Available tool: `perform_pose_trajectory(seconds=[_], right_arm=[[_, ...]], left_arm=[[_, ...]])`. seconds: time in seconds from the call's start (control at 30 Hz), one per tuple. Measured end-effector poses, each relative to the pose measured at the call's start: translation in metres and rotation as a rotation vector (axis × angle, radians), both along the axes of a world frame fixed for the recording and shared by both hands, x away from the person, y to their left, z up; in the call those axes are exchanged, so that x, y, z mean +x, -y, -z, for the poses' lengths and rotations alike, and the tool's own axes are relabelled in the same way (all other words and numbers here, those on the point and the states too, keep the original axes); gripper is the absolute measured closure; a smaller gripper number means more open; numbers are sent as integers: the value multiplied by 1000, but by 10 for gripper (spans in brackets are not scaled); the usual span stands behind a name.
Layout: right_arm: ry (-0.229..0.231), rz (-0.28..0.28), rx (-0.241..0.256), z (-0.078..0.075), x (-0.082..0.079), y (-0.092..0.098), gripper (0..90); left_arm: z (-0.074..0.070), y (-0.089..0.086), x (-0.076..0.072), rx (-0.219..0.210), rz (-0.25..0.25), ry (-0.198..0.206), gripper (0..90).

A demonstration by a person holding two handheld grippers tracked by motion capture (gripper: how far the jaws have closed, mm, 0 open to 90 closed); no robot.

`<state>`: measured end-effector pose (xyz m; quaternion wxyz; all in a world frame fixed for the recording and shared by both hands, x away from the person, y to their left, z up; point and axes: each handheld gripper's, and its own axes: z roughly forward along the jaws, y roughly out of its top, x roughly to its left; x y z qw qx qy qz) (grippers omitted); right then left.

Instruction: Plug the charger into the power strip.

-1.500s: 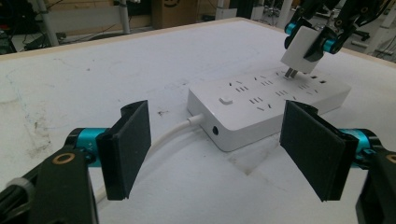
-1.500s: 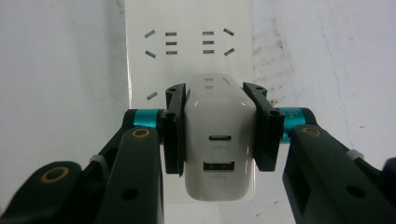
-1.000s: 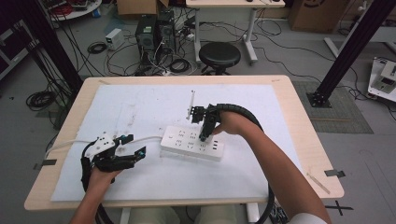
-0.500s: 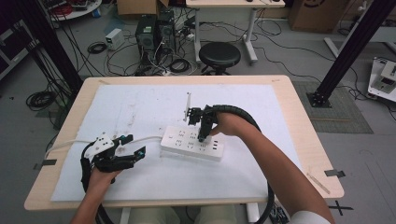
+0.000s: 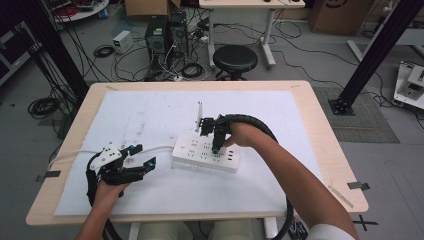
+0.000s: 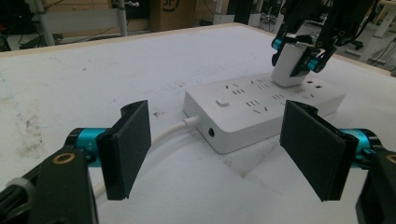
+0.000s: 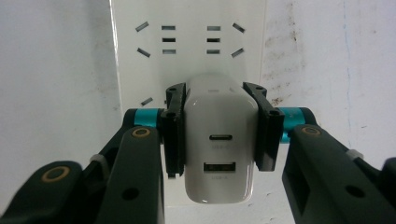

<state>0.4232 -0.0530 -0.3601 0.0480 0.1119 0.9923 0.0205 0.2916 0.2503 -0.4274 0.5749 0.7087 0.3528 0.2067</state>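
A white power strip (image 5: 196,152) lies flat at the middle of the table, its white cord (image 5: 160,148) running off to the left. My right gripper (image 5: 216,146) points down over the strip's right half, shut on a white USB charger (image 7: 218,144). The charger sits against the strip's top face (image 7: 187,56), among its sockets. Whether its pins are in a socket is hidden. The left gripper view has the charger (image 6: 288,65) standing upright on the strip (image 6: 252,107). My left gripper (image 5: 144,156) rests left of the strip, open, its jaws wide apart on either side of the cord's end (image 6: 168,133).
A white sheet (image 5: 150,115) covers most of the wooden table (image 5: 325,150). Beyond the far edge stand a black stool (image 5: 235,59), computer towers (image 5: 165,37) and loose floor cables. Tape marks sit at the table's left and right edges.
My right gripper has moved slightly left and down with the charger, bringing it onto the strip. The left gripper has stayed in place and open.
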Motion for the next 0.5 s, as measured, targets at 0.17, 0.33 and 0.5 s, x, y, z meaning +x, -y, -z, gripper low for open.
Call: perform_pose_trajectory(seconds=[0.17, 0.33, 0.5], right_arm=[[-1, 17, -8, 1, 0, -1, 639], [3, 21, -19, 4, 0, -5, 639], [-10, 45, -6, 5, 2, -3, 639]], left_arm=[[0, -1, 0, 0, -1, -3, 248], [-1, 2, -1, 4, 7, 0, 248], [-1, 0, -2, 3, 3, 0, 248]])
